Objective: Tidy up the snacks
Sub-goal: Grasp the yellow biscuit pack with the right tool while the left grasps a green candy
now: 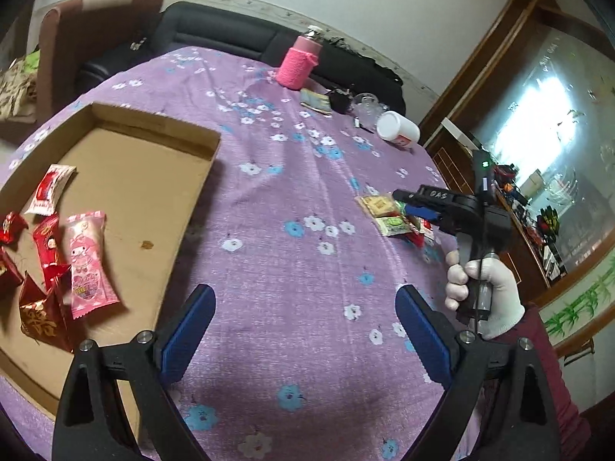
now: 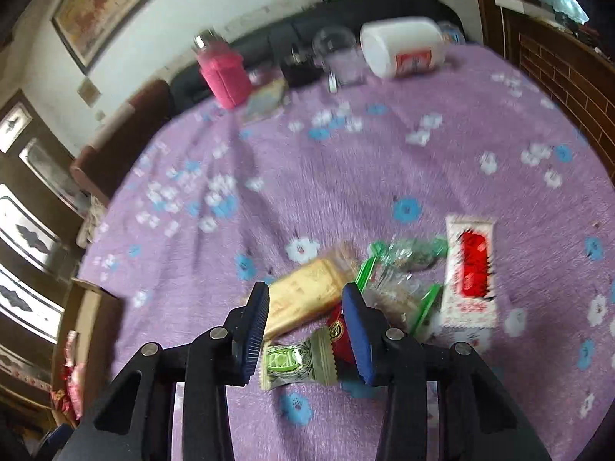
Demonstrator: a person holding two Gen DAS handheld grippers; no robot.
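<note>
Two grippers: we hold the left gripper [image 1: 305, 330] jaws wide and empty; the right gripper [image 2: 303, 330] jaws narrowed around, not gripping, the green snack [image 2: 298, 361].
Snacks: sorted ones in the cardboard tray [image 1: 153, 176] at nine o'clock; the loose pile [image 1: 392, 217] on the desk [image 1: 292, 192] at three o'clock.

Cloth: purple tablecloth [image 1: 300, 199] with blue and white flowers, covering the table.
Bottle: pink bottle [image 1: 298, 62], upright at the far edge, metal cap.
Jar: white jar [image 1: 398, 130] lying on its side, red label.
Glass: clear glass [image 1: 365, 105] beside the jar.
Sofa: black sofa [image 1: 215, 29] behind the table.
Painting: framed painting [image 2: 103, 4] on the wall.
</note>
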